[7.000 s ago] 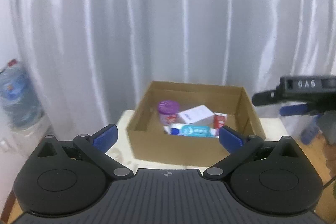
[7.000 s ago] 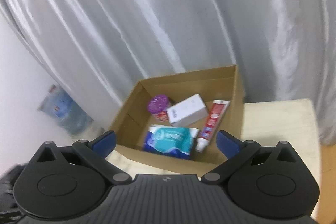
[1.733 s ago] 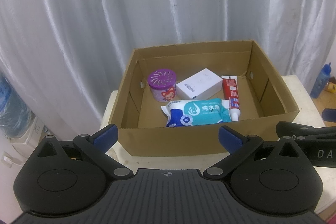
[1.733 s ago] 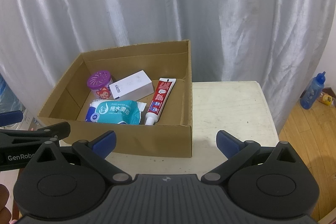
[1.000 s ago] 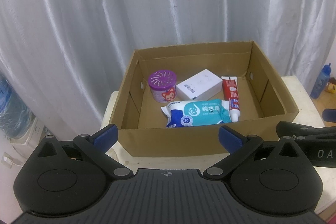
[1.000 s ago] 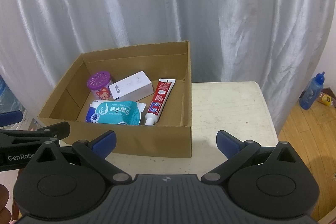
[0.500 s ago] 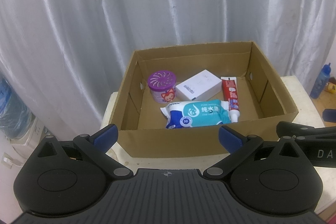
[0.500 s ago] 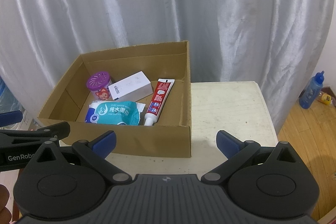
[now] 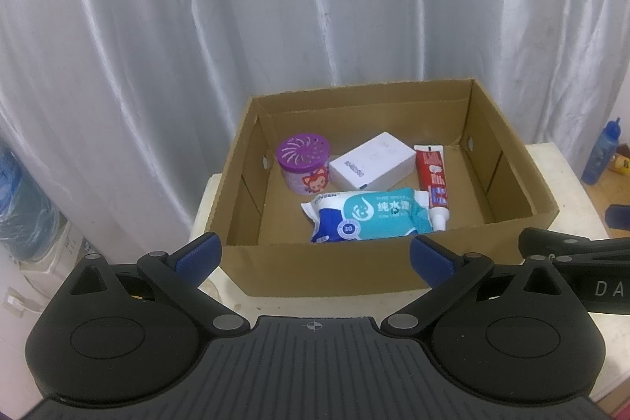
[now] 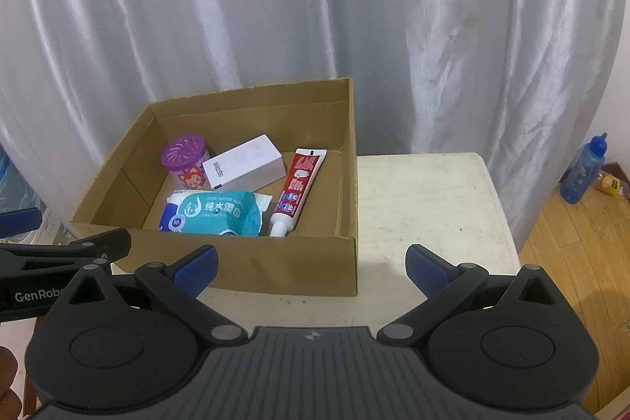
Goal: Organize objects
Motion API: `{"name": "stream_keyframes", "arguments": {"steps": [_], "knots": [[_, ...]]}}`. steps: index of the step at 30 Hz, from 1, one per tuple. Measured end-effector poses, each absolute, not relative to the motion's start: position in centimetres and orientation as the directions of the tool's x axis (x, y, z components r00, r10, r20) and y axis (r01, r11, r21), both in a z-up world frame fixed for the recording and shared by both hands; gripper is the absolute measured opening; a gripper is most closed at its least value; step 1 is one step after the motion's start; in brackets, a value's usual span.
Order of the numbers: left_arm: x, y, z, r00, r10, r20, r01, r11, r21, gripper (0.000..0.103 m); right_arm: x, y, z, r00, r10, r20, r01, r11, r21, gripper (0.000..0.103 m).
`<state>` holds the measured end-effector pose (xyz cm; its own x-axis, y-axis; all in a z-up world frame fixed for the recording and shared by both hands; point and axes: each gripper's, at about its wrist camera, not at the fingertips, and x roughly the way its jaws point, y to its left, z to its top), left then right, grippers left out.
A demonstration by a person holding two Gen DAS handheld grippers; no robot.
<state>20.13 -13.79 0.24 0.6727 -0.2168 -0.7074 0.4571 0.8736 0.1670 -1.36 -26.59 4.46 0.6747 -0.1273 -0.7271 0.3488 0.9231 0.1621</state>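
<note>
Well, both the left gripper (image 9: 314,256) and right gripper (image 10: 311,262) hover spread apart, empty, before the cardboard box (image 10: 275,272) on the table (image 10: 425,207), wipes pack (image 9: 366,215) and toothpaste (image 10: 299,185) inside.

Your left gripper (image 9: 314,256) and right gripper (image 10: 311,264) are matte black, with ribbed bases, round side discs, grey rivets, blue fingertip pads (image 10: 195,264) and white lettering.
</note>
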Motion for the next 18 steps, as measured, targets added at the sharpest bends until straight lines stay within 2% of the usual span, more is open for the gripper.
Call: {"name": "stream_keyframes", "arguments": {"steps": [18], "knots": [[20.09, -13.83, 0.50, 0.673, -0.216, -0.707, 0.457, 0.873, 0.168, 0.102, -1.39, -26.53, 4.56, 0.676, -0.128, -0.726, 0.349, 0.923, 0.163, 0.103]]}}
